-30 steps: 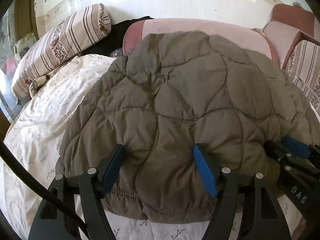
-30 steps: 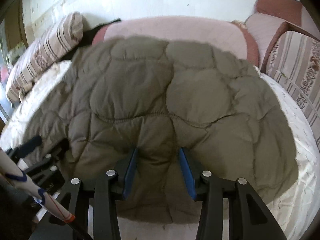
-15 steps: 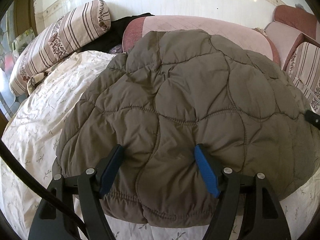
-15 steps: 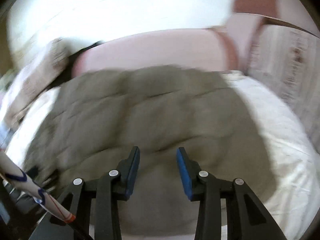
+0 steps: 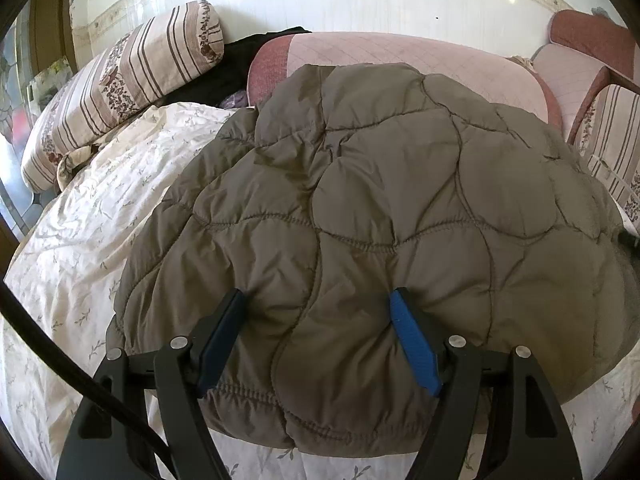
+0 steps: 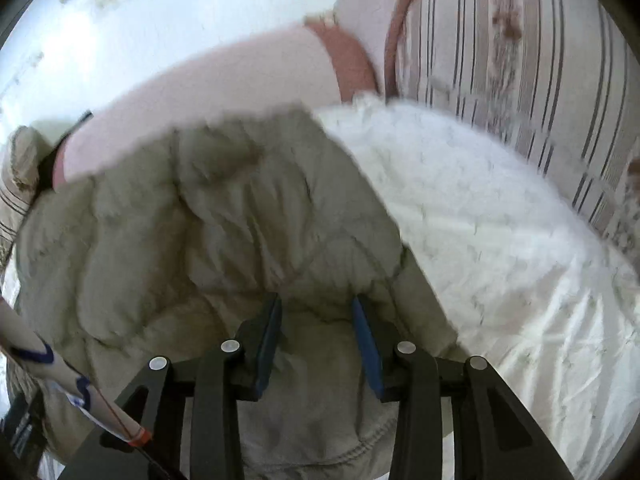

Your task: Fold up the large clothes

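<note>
A brown quilted jacket lies spread on the white floral bedsheet. My left gripper rests on its near hem. Both fingertips dig into the padding, and a thick bulge of jacket is squeezed between the wide-set pads. The right wrist view is blurred and tilted. There my right gripper sits at the right edge of the jacket, narrower, with a ridge of fabric pinched between its pads. Only a black tip of the right gripper shows in the left wrist view.
A pink headboard cushion runs behind the jacket. A striped bolster and a dark garment lie at the back left. A striped chair cushion stands to the right, and bare sheet lies right of the jacket.
My right gripper has moved right along the jacket to its right edge and rolled, and its jaws have narrowed a little. My left gripper and the middle of the jacket have stayed put.
</note>
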Available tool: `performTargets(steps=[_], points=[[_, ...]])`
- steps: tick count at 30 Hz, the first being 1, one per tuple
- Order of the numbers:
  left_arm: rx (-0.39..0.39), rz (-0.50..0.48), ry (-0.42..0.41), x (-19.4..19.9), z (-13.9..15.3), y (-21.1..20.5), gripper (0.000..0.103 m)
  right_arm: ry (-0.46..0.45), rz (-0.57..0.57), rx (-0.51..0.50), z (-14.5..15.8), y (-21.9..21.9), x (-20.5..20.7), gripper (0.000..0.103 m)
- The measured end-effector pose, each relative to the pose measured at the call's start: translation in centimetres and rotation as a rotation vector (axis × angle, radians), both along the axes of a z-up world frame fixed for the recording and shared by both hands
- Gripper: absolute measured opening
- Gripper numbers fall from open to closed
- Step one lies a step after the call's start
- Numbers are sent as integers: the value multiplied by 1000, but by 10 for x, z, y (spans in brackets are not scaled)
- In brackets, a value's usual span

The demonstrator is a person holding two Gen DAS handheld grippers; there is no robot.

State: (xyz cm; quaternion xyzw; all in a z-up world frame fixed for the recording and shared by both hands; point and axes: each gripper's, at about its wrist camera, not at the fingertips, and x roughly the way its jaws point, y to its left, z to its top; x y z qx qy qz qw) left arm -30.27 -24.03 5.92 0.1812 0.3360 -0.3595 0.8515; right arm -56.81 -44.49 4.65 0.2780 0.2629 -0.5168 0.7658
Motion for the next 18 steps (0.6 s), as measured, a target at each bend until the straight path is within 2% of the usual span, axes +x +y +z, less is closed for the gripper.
performTargets(steps=[2,5,10,14,18], points=[[3,-2,-8,0,0,0,74,-11,41,-82,13,13,11,41],[4,-6,-13,-1,1,1,74,-62,132,-74,15,23,32,41],[-1,-18,-7,0,2,4,74,4,200,-62,-2,32,75,41],[-37,-18,-17,3,13,10,74,58,217,-55,-15,28,83,41],[-82,62,-76,19,30,20,74,60,225,-53,-13,30,77,41]])
